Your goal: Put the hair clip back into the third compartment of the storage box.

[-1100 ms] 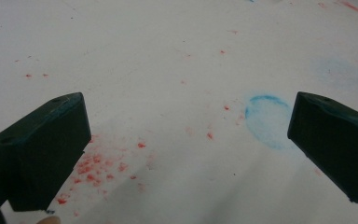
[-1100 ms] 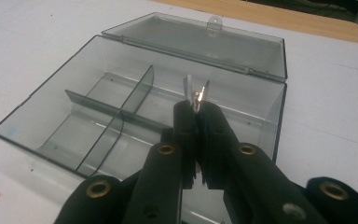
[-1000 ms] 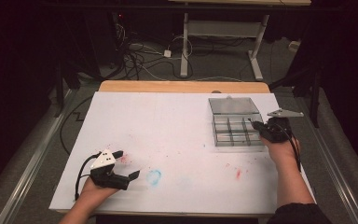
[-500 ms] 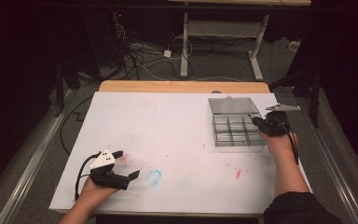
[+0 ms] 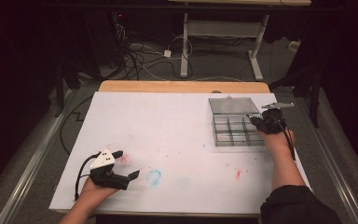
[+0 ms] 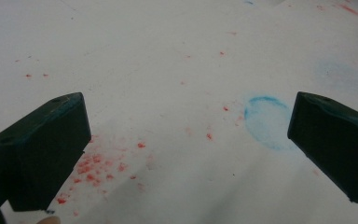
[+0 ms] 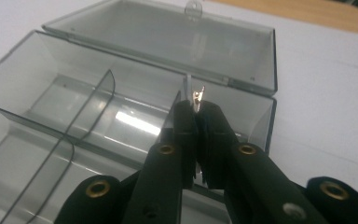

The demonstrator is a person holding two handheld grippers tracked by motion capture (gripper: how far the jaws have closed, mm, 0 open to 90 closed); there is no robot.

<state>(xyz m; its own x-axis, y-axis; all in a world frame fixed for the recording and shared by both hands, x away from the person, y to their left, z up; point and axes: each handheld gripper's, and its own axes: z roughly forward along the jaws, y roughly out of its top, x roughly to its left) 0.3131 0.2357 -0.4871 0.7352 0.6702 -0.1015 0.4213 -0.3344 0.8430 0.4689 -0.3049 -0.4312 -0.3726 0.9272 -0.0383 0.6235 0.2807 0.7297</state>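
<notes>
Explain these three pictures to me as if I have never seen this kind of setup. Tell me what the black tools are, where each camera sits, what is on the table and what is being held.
There is no robot here: a person holds a two-jaw hand tool in each hand. The high view looks down on a white table. The left gripper rests near the front edge with its jaws wide apart, holding nothing. Its own camera looks along those jaws at red specks and a blue ring stain. The right gripper reaches over a clear plastic compartment box whose lid lies open. Its camera shows the jaws pinched on a small shiny metal piece above the box; what it is, I cannot tell.
</notes>
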